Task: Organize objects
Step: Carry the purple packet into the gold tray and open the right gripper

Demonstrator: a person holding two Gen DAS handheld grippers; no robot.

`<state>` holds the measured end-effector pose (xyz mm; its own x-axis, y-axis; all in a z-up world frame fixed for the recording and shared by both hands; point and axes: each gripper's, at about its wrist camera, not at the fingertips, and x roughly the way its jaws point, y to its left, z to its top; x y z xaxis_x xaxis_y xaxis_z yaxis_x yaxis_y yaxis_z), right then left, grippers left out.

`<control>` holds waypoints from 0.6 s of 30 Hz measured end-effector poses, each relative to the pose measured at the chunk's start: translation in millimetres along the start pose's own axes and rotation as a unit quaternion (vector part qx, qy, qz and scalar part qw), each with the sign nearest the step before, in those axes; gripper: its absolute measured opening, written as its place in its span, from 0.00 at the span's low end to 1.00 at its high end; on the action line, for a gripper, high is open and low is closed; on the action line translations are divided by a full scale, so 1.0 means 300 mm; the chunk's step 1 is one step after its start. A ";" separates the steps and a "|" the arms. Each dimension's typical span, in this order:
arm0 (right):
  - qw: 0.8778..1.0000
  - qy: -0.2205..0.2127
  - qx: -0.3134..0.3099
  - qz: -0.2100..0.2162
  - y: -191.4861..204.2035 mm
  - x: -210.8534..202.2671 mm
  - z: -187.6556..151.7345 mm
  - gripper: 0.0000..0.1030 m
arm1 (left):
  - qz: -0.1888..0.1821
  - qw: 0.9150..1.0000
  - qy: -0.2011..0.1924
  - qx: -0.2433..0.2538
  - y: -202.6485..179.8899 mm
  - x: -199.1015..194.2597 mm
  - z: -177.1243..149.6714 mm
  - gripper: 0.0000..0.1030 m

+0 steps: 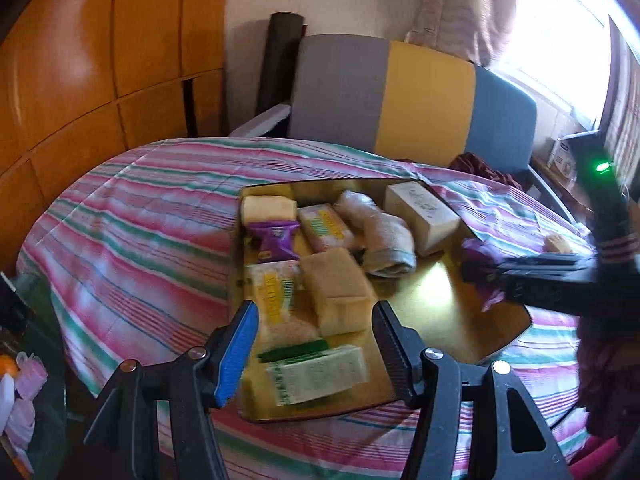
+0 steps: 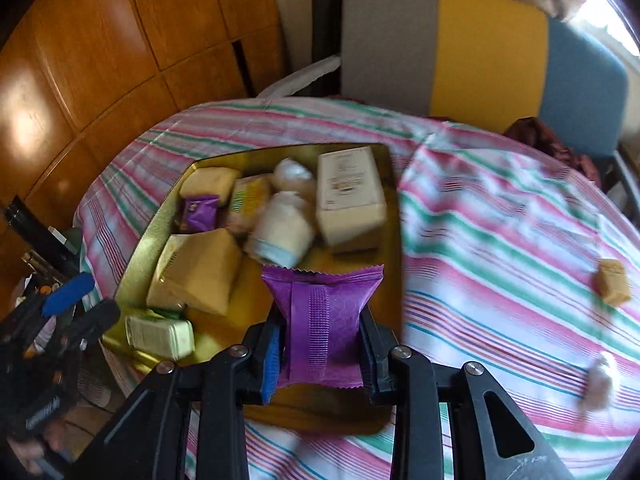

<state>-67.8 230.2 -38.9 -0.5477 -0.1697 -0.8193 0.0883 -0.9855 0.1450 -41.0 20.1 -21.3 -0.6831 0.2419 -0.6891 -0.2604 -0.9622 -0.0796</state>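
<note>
Right gripper (image 2: 320, 354) clamped on one purple foil snack packet (image 2: 324, 320), above the near end of the gold metal tray (image 2: 152, 220). Left gripper (image 1: 316, 344) spread apart, empty, over the tray. Second purple packet (image 2: 199, 210) lies in tray. Two loose items on striped-cloth worktop (image 2: 500, 240): tan block (image 2: 612, 282), pale blurred lump (image 2: 600, 380).

- The gold tray (image 2: 390, 208) is crowded in its far and left parts: a white box (image 2: 350, 196), a rolled towel (image 2: 286, 230), a tan block (image 2: 204, 270) and small packets lie close together.
- Bare tray floor shows only at the near right (image 1: 452, 308).
- The right gripper (image 2: 322, 346), clamped on a purple packet (image 2: 324, 320), hangs over that bare part.
- The left gripper (image 1: 316, 344), jaws apart, hovers over the tray's near left.
- The striped cloth (image 2: 500, 240) right of the tray bears only a tan cube (image 2: 612, 282) and a blurred pale lump (image 2: 600, 378).
</note>
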 end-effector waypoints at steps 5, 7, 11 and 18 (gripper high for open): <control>0.999 0.044 -0.002 0.007 0.085 0.164 0.021 0.32 | 0.027 0.999 -0.002 -0.033 0.096 0.004 0.006 0.58; 0.998 0.060 -0.002 0.011 0.106 0.215 0.020 0.33 | 0.031 0.999 0.001 -0.042 0.117 0.012 0.009 0.58; 0.997 0.069 0.001 0.043 0.130 0.254 0.008 0.36 | 0.031 0.999 0.004 -0.040 0.115 0.022 -0.002 0.58; 0.997 0.037 0.011 0.062 0.092 0.174 -0.011 0.55 | 0.024 1.000 0.006 -0.018 0.068 0.029 -0.014 0.58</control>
<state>-91.3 194.0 -79.4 -0.4712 -0.2905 -0.8328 0.1319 -0.9568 0.2591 -49.3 2.0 -32.0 -0.6863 0.1940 -0.7009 -0.2033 -0.9765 -0.0712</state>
